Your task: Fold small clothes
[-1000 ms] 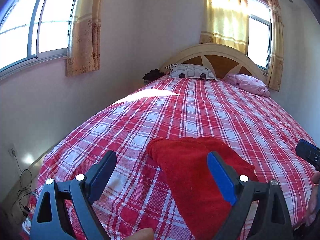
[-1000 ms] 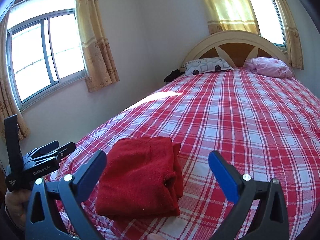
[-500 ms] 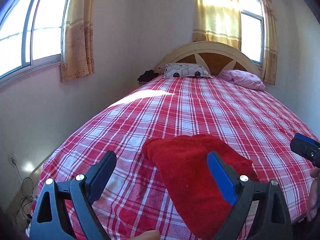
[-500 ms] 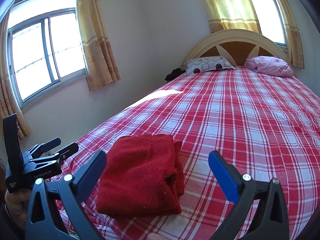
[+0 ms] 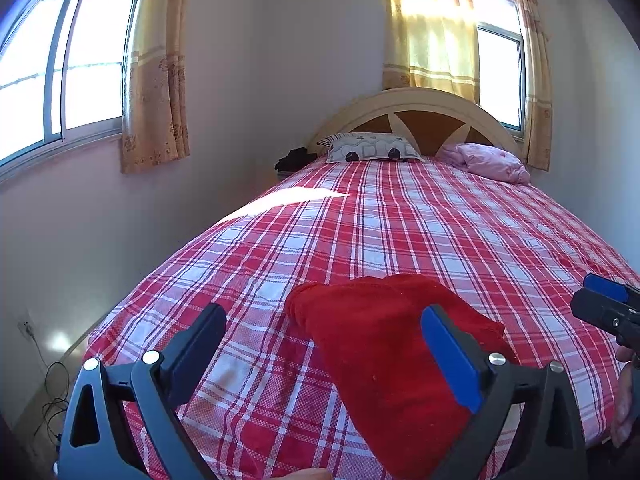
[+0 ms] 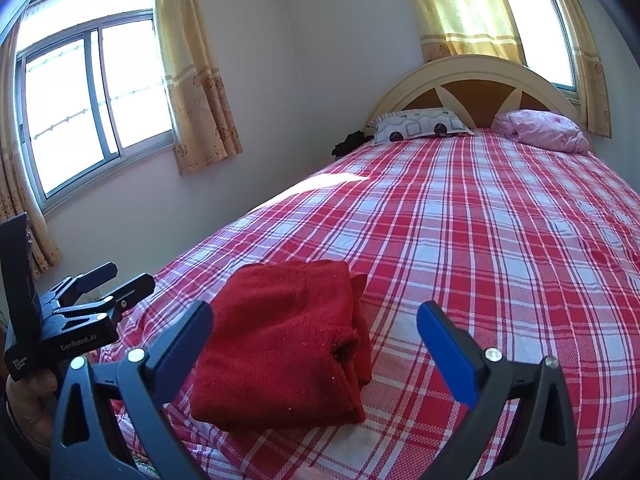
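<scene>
The folded garment (image 6: 280, 336) is plain deep red. The bedspread (image 6: 480, 240) under it is checked in red and white with thin darker lines. One pillow (image 6: 420, 124) is pale grey with dark round shapes; the other pillow (image 6: 544, 130) is pink. The headboard (image 6: 472, 76) is cream with brown panels. The curtains (image 6: 196, 80) are yellow-beige with a faint brownish print. The wall (image 6: 320, 60) is off-white. Both grippers are black, with blue pads (image 6: 448, 354).

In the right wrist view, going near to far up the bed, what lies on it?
Folded red garment → sunlit patch on the plaid bedspread → patterned pillow and pink pillow → headboard.
</scene>
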A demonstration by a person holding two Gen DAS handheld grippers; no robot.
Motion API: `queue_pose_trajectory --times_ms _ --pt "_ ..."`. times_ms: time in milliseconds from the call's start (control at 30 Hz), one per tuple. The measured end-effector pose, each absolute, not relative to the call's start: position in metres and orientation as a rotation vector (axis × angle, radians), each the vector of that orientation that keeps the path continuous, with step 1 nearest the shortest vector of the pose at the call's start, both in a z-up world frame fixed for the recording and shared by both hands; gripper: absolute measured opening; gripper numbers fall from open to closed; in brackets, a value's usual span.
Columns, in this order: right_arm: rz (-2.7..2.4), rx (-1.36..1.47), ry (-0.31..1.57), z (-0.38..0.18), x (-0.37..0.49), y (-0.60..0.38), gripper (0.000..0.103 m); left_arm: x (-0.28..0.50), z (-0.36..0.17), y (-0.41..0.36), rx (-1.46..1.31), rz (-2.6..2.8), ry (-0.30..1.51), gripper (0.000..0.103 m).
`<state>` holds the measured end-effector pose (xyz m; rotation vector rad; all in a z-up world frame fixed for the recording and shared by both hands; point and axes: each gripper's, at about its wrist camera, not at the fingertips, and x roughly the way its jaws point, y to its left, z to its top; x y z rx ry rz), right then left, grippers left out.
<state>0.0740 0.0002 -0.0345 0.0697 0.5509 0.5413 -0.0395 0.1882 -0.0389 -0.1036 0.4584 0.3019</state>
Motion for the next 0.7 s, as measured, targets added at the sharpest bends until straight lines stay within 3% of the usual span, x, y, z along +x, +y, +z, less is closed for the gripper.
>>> queue_pose_trajectory --times_ms 700 --pt "0.547 0.053 0.560 -0.039 0.072 0.005 0.103 -0.046 -0.030 0.180 -0.110 0.269 0.405 0.100"
